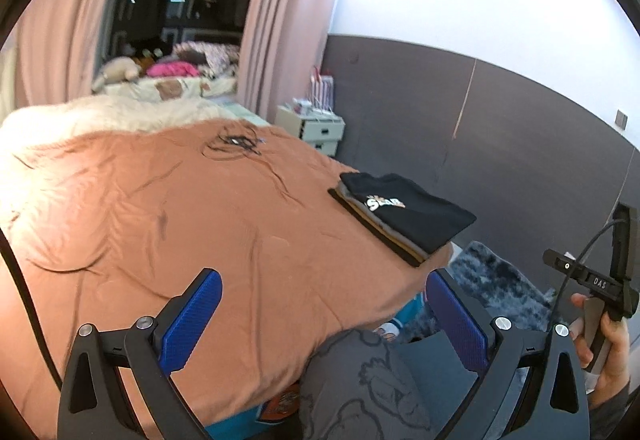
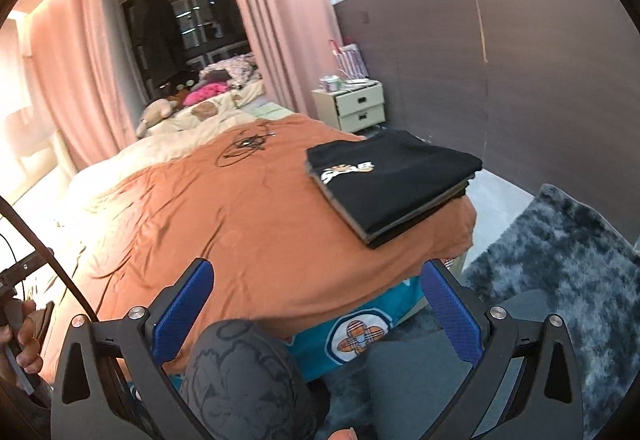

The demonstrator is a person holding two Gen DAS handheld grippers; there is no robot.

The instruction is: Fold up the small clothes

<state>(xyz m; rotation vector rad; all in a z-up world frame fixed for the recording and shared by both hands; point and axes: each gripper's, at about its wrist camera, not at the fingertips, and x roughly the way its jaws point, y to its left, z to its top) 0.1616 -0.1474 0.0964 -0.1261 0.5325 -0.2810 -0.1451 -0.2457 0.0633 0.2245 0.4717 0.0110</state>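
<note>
Orange bedspread (image 2: 248, 208) carries my stack of folded clothes (image 2: 394, 184) near its right corner, black T-shirt (image 1: 408, 214) on top, print partly legible, looks like "STAR". My left gripper (image 1: 324, 324) is spread wide with nothing between its blue pads (image 1: 192, 320); my right gripper (image 2: 318, 316) is also wide and empty. Both hang over the bed's near edge, apart from the stack. "DAS" reads on the right gripper's body in the left view. White nightstand (image 2: 352, 106) has both drawers closed, clutter on top. Tangled black cable (image 2: 244, 144) lies mid-bed.
</note>
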